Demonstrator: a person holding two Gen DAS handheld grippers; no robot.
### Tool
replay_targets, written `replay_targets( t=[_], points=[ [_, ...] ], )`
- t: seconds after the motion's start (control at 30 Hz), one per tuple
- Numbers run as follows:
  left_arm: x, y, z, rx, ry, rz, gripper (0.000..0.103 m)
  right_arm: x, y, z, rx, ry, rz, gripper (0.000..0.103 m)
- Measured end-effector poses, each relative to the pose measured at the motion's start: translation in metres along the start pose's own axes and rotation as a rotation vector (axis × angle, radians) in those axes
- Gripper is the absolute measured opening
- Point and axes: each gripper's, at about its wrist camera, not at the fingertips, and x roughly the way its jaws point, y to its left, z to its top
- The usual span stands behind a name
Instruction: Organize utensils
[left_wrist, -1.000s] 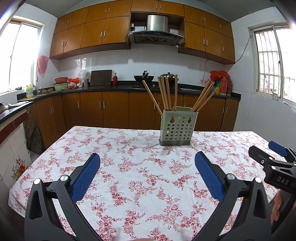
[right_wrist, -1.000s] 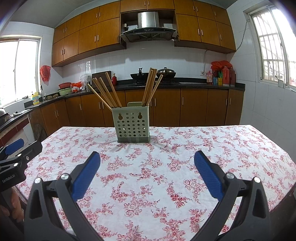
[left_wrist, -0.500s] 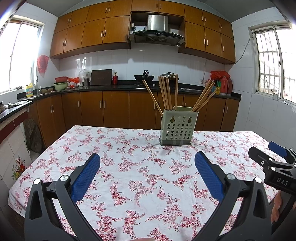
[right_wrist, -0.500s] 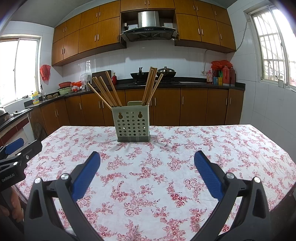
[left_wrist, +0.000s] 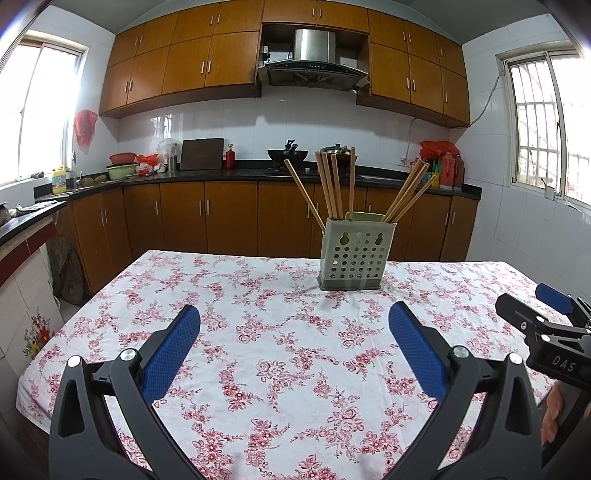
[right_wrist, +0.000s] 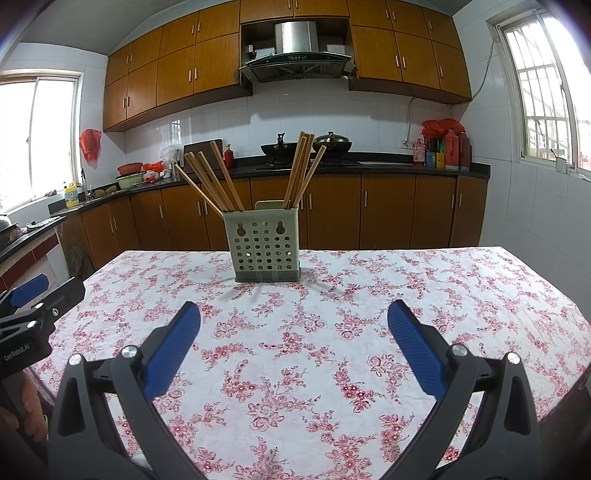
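Observation:
A pale green perforated utensil holder (left_wrist: 354, 257) (right_wrist: 263, 245) stands upright on the floral tablecloth (left_wrist: 280, 332) (right_wrist: 332, 325), toward the far side. Several wooden chopsticks (left_wrist: 330, 186) (right_wrist: 212, 181) lean out of it in two bunches, left and right. My left gripper (left_wrist: 294, 349) hovers open over the near part of the table, nothing between its blue pads. My right gripper (right_wrist: 294, 341) is likewise open and holds nothing, well short of the holder. Each gripper shows at the edge of the other's view.
Wooden kitchen cabinets (left_wrist: 229, 221) and a dark counter with a wok (left_wrist: 287, 154), pots and bottles run behind the table. A range hood (right_wrist: 297, 55) hangs above. Windows flank both sides. A person's hand (left_wrist: 550, 413) shows at the lower right.

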Motion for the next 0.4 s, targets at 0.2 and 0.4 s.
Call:
replay_targets(
  t=[0.2, 0.4],
  points=[
    [0.0007, -0.0006, 0.0003, -0.001, 0.003, 0.004, 0.101, 0.0013, 0.0021, -0.0035, 0.001, 0.001, 0.001, 0.099],
    [0.0022, 0.0002, 0.0008, -0.014, 0.015, 0.002, 0.101, 0.0011, 0.0027, -0.0038, 0.001, 0.002, 0.001, 0.099]
  ],
)
